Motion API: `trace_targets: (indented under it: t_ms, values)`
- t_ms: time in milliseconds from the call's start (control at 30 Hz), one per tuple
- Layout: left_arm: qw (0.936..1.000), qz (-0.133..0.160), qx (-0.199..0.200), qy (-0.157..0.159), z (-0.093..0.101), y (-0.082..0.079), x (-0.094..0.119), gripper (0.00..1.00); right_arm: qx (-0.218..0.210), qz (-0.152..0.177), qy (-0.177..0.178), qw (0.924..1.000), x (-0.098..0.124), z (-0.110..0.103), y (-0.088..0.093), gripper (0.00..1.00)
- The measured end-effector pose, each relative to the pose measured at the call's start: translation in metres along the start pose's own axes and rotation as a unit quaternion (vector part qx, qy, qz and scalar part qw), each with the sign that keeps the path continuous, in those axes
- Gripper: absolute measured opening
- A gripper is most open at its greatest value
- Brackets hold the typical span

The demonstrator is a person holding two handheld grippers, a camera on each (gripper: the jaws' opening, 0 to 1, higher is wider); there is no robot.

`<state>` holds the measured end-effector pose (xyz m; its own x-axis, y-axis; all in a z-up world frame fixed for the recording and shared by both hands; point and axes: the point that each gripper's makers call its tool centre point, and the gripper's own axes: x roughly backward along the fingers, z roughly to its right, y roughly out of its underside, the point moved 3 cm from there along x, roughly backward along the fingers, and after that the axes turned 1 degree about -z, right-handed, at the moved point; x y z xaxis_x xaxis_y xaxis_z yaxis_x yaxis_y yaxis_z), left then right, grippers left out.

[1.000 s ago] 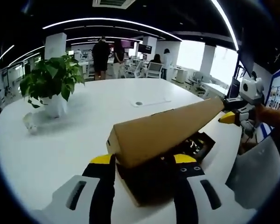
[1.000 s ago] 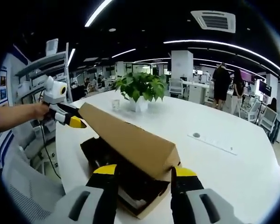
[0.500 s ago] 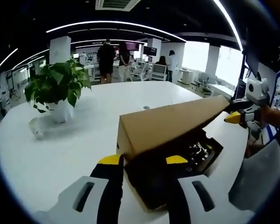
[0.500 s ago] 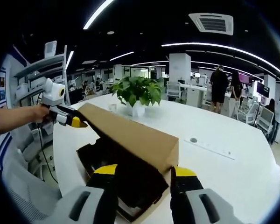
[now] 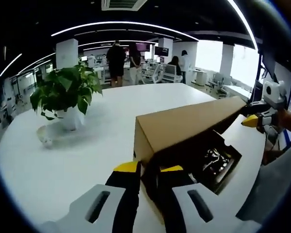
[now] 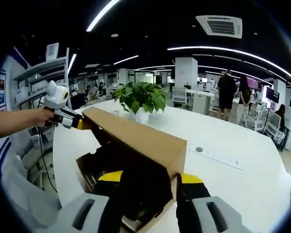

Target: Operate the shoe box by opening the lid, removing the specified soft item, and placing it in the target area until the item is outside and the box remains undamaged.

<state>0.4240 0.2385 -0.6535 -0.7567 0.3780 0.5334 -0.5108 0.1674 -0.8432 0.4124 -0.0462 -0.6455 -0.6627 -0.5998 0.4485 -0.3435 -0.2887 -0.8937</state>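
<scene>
A brown cardboard lid (image 5: 189, 128) stands tilted up over the dark shoe box base (image 5: 230, 165) on the white table (image 5: 63, 165). Dark contents with pale markings (image 5: 214, 158) lie inside. My left gripper (image 5: 149, 168) has its jaws pinched on the lid's near corner. In the right gripper view it (image 6: 75, 122) holds the lid's (image 6: 136, 138) far end. My right gripper (image 6: 150, 177) has its jaws wide apart, with the lid's end between and above them. From the left gripper view it (image 5: 252, 120) sits at the lid's far corner.
A potted plant (image 5: 68, 94) and a small glass object (image 5: 43, 138) stand on the table's far side. A round cable port (image 6: 199, 149) is set in the tabletop. People stand in the office behind. A grey chair back (image 5: 274, 187) is near the table edge.
My left jaws have closed from wide apart onto the lid's corner. The lid has tilted up further, showing more of the box's inside. The right jaws keep the same width.
</scene>
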Motion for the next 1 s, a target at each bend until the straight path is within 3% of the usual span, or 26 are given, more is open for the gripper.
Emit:
trace_targets:
  t_ms: [67, 733, 1000]
  values:
    - [1.0, 0.0, 0.0, -0.006, -0.003, -0.001, -0.001, 0.03, 0.0, 0.002, 0.001, 1.0, -0.001, 0.002, -0.001, 0.38]
    - [0.9999, 0.004, 0.006, -0.011, -0.012, -0.014, -0.009, 0.02, 0.02, 0.012, 0.004, 0.9997, -0.01, 0.023, -0.011, 0.3]
    - [0.9999, 0.002, 0.007, -0.01, -0.016, -0.017, -0.013, 0.01, 0.026, 0.003, 0.003, 0.9997, -0.016, 0.026, -0.004, 0.3]
